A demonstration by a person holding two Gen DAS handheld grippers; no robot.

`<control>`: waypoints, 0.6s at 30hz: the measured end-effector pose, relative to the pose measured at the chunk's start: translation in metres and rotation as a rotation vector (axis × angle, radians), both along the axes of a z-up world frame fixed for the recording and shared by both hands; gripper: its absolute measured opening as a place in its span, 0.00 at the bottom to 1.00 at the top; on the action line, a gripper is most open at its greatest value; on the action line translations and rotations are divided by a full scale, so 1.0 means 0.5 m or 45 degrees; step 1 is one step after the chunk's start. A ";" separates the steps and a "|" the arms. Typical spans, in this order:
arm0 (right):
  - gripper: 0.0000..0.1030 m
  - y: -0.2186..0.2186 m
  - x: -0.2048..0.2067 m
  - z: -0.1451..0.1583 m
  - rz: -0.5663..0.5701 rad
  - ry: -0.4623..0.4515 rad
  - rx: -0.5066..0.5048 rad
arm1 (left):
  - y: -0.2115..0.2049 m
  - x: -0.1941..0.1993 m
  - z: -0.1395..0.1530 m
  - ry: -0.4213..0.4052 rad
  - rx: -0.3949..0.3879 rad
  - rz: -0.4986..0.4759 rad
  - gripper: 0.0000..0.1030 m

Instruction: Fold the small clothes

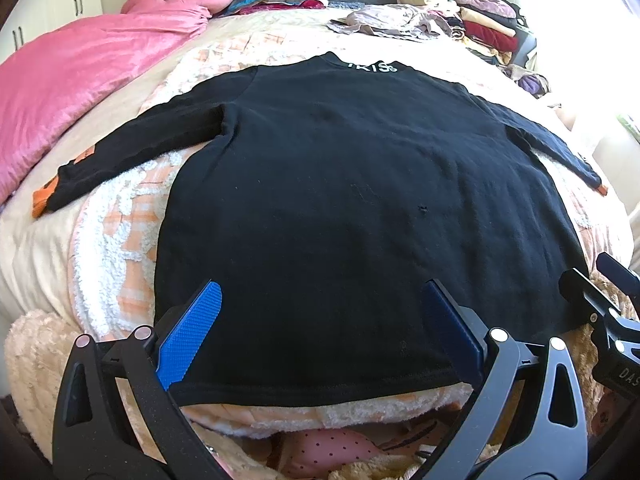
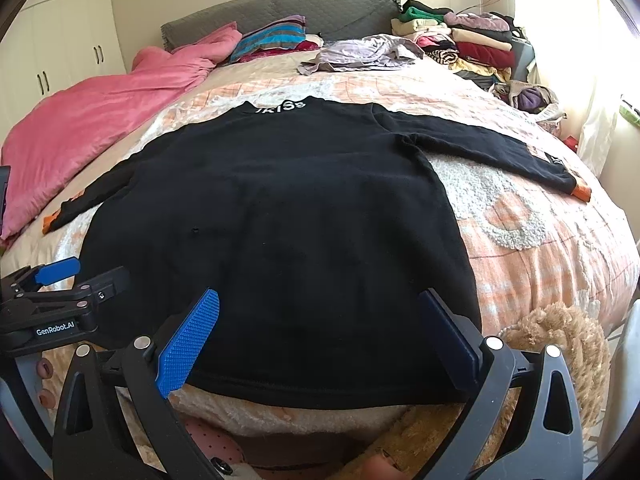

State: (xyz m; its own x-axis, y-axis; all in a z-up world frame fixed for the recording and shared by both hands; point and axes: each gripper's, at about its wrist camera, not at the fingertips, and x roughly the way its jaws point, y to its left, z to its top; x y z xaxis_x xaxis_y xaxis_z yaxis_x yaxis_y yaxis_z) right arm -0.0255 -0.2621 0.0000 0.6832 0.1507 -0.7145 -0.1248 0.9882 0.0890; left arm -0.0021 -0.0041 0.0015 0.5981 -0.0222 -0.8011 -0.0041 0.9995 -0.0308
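Observation:
A black long-sleeved sweater [image 1: 340, 184] [image 2: 280, 216] with orange cuffs and white lettering at the collar lies spread flat on the bed, sleeves out to both sides, hem toward me. My left gripper [image 1: 322, 300] hovers open over the hem, blue pads wide apart, nothing between them. My right gripper [image 2: 320, 308] is likewise open above the hem, a little to the right. The left gripper [image 2: 64, 276] also shows at the left edge of the right wrist view, and the right gripper [image 1: 608, 296] shows at the right edge of the left wrist view.
The bed carries a peach-and-white fuzzy blanket [image 2: 520, 232]. A pink quilt [image 1: 80, 80] lies at the left. Folded clothes are stacked at the far right [image 2: 472, 44], with a grey garment [image 2: 360, 54] and striped pillows [image 2: 272, 38] by the grey headboard. A tan plush blanket [image 2: 560, 344] hangs at the near edge.

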 end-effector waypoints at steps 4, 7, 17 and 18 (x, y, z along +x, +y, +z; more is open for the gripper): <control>0.96 0.002 -0.001 -0.001 0.001 -0.001 -0.003 | 0.001 0.000 -0.001 0.002 -0.005 0.003 0.91; 0.96 0.003 -0.003 -0.002 0.001 0.000 -0.002 | 0.001 0.000 -0.002 0.001 -0.005 0.002 0.91; 0.96 0.003 -0.003 -0.002 0.001 0.006 0.005 | 0.002 -0.001 -0.002 -0.003 -0.014 0.006 0.91; 0.96 0.003 -0.003 -0.001 -0.001 0.004 0.004 | 0.001 -0.002 -0.001 -0.004 -0.016 0.007 0.91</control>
State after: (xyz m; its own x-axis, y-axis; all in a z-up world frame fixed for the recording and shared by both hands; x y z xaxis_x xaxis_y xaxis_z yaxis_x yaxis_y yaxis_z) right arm -0.0270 -0.2605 -0.0007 0.6812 0.1522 -0.7161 -0.1237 0.9880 0.0923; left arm -0.0032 -0.0034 0.0009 0.6005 -0.0293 -0.7991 -0.0092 0.9990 -0.0436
